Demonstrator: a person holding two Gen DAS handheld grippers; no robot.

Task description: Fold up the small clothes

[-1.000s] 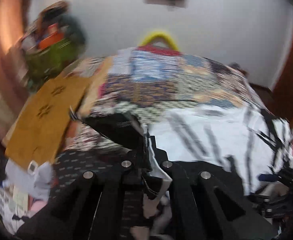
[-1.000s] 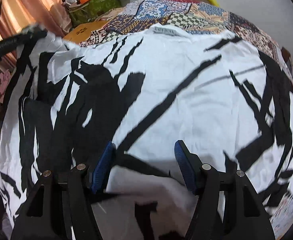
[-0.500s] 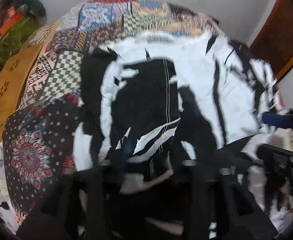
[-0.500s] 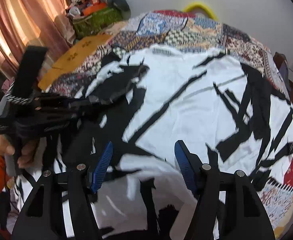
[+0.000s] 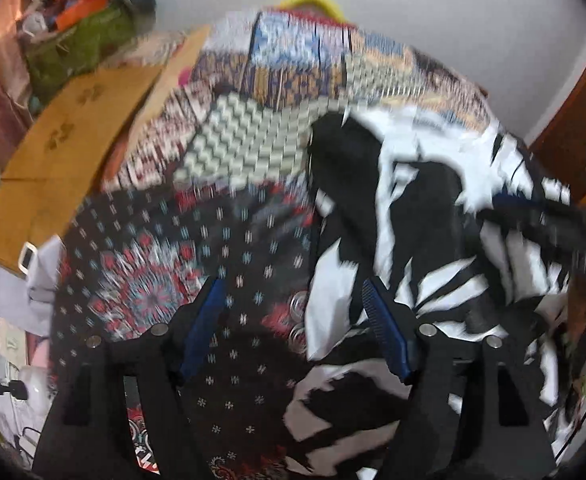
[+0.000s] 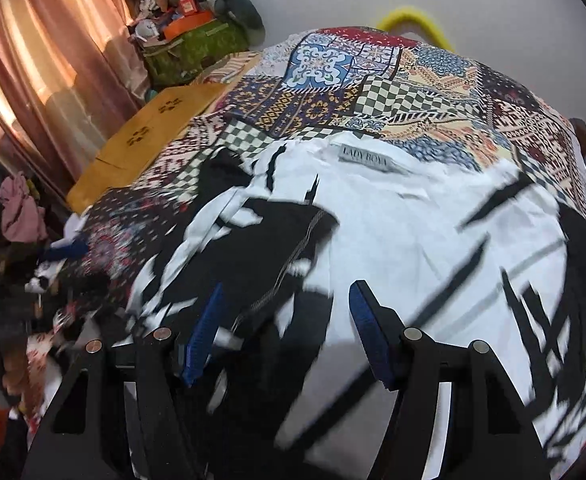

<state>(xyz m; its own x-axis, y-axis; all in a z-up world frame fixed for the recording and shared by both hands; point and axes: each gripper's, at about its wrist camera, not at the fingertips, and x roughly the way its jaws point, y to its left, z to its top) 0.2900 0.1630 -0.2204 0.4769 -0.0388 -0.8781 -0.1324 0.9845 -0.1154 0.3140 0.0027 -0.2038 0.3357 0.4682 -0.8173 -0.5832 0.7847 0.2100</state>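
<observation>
A white shirt with black brush strokes [image 6: 433,220] lies spread on the patchwork bedspread [image 6: 333,76], its grey label [image 6: 367,156] at the far edge. Its left side is folded in, showing a black panel [image 6: 277,236]. My left gripper [image 5: 295,320] hangs low over the shirt's left edge [image 5: 333,288]; its jaws are opening, and the blue pads [image 5: 385,336] press on nothing, with cloth and bedspread below the gap. My right gripper [image 6: 287,320] stands open above the shirt's near part, holding nothing. In the left wrist view it shows as a dark blur [image 5: 545,224] at the right.
A flat brown cardboard sheet [image 6: 149,128] lies on the bed's left side, with a green bag of clutter [image 6: 197,48] behind it and pink curtains [image 6: 33,60] beyond. A yellow ring [image 6: 413,20] leans on the far wall. A wooden door [image 5: 573,120] stands at the right.
My left gripper, shut on the shirt's cloth before, has let it go, opened and sunk to the shirt's left edge. The right gripper slid across the shirt, still open.
</observation>
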